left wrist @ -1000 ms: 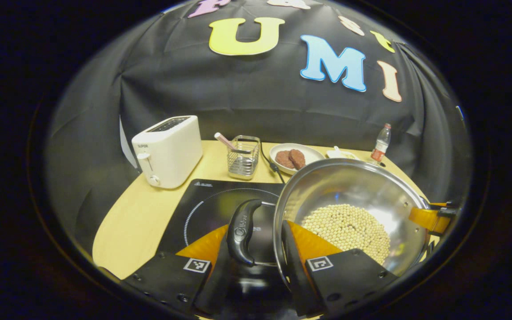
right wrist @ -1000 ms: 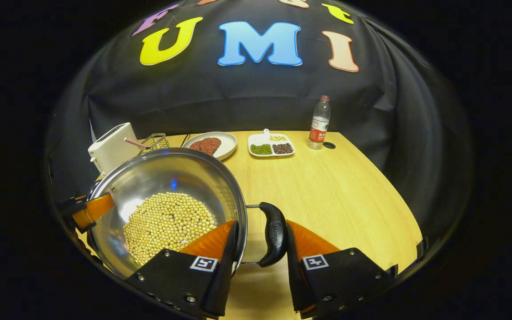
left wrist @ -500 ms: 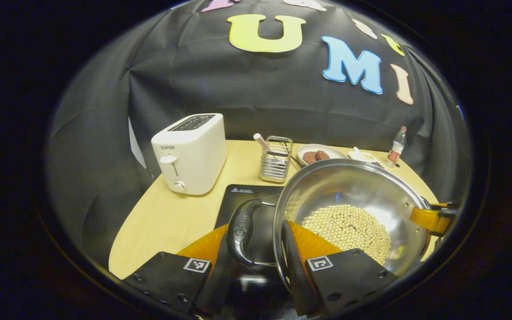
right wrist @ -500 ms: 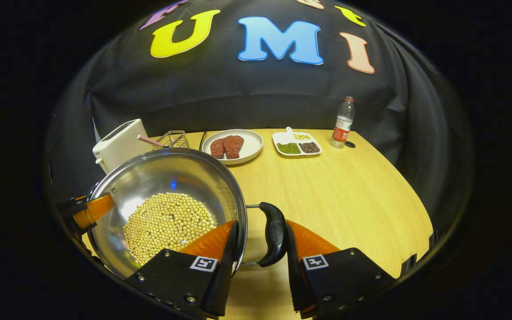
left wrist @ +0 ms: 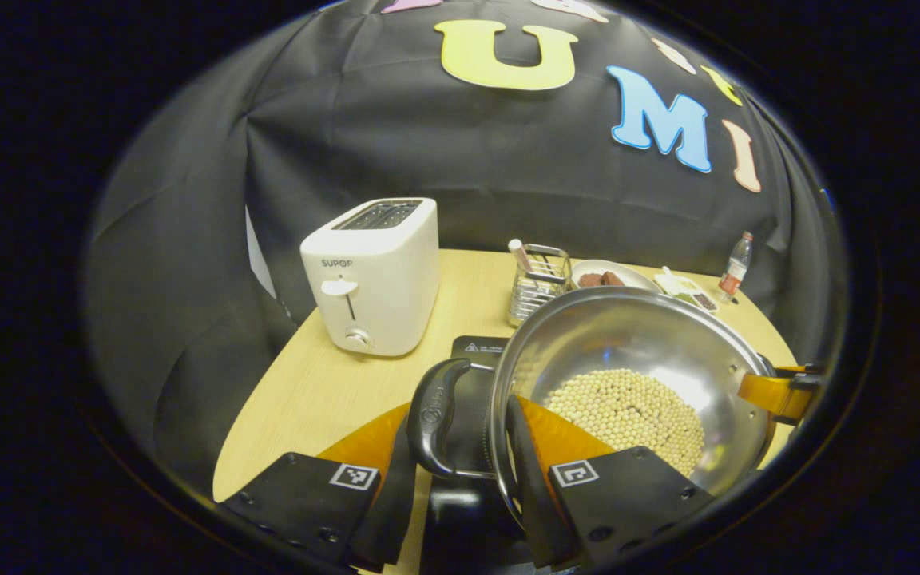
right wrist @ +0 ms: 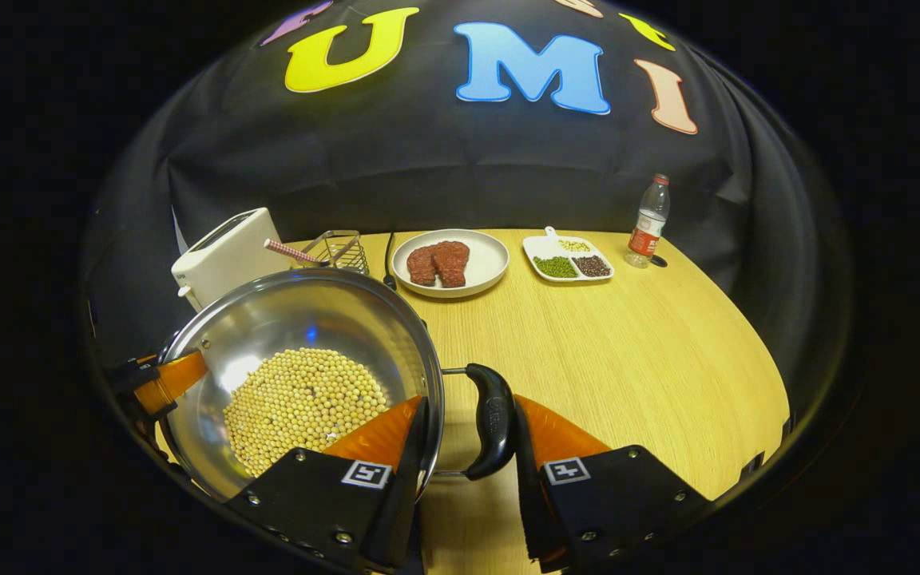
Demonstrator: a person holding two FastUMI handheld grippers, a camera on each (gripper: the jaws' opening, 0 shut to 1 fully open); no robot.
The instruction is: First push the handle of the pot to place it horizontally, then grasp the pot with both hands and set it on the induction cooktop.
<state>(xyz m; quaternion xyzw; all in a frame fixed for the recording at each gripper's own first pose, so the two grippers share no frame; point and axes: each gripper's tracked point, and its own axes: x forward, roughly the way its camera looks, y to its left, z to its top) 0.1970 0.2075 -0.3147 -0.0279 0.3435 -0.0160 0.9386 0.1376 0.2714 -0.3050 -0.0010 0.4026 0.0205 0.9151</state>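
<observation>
A steel pot (left wrist: 628, 335) with soybeans (left wrist: 628, 407) in its bottom hangs between both grippers. My left gripper (left wrist: 460, 411) is shut on the pot's black left handle (left wrist: 434, 415), one finger outside the handle and one inside the rim. The black induction cooktop (left wrist: 480, 351) lies under that handle and the pot, mostly hidden. In the right gripper view, my right gripper (right wrist: 468, 407) is shut on the pot's right handle (right wrist: 496, 419), one finger inside the pot (right wrist: 308, 319). Each gripper shows at the pot's far side in the other view, right gripper (left wrist: 775, 395), left gripper (right wrist: 164, 379).
A white toaster (left wrist: 376, 275) stands close behind the cooktop, with a wire rack (left wrist: 538, 283) to its right. Farther back are a plate of meat (right wrist: 450, 262), a divided dish of beans (right wrist: 565, 259) and a water bottle (right wrist: 649, 222). Bare wooden table (right wrist: 636, 351) spreads right of the pot.
Both grippers have carried the pot to the left, toward the toaster. The cooktop has slid under the pot and the toaster looks nearer. Both grips are unchanged.
</observation>
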